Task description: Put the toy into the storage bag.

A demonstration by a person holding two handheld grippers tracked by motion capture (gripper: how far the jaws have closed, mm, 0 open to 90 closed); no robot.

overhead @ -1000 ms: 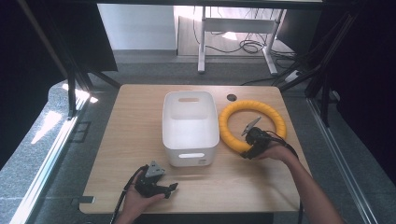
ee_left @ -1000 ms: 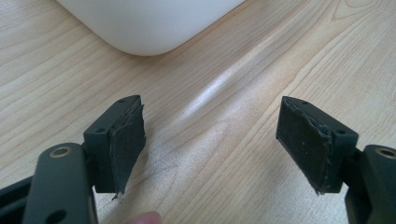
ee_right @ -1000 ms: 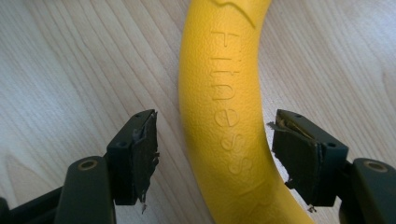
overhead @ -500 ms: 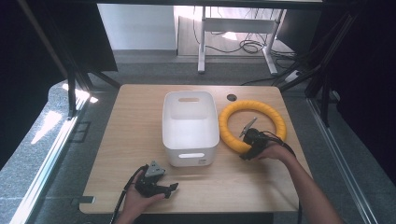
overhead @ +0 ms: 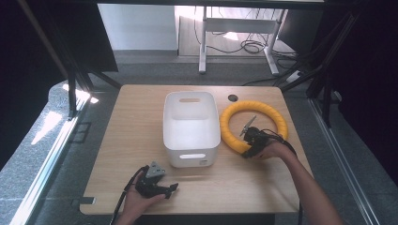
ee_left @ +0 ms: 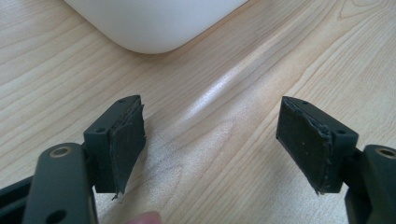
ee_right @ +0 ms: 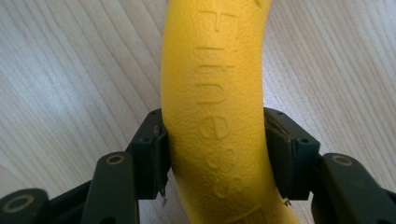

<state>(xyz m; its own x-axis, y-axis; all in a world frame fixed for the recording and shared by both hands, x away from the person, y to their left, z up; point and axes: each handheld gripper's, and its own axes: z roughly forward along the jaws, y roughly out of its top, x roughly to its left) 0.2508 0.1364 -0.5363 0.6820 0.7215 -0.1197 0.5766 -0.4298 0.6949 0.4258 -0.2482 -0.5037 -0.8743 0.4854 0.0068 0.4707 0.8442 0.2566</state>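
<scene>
Wooden table (overhead: pixel 141 117) carries a white bin (overhead: pixel 191 129) at centre, empty as far as seen. Yellow ring (overhead: pixel 253 125) lies flat at the bin's 3 o'clock, just beside it. Right gripper (overhead: pixel 248 146) sits on the ring's 7 o'clock arc; its jaws have just been closing and the pads (ee_right: pixel 159 154) now press the tube from both sides. Left gripper (overhead: pixel 165 188) rests at the bin's 7 o'clock, jaws wide apart, nothing between them. Judgement: grasp made; lifting and, probably, placing in the bin remain.
</scene>
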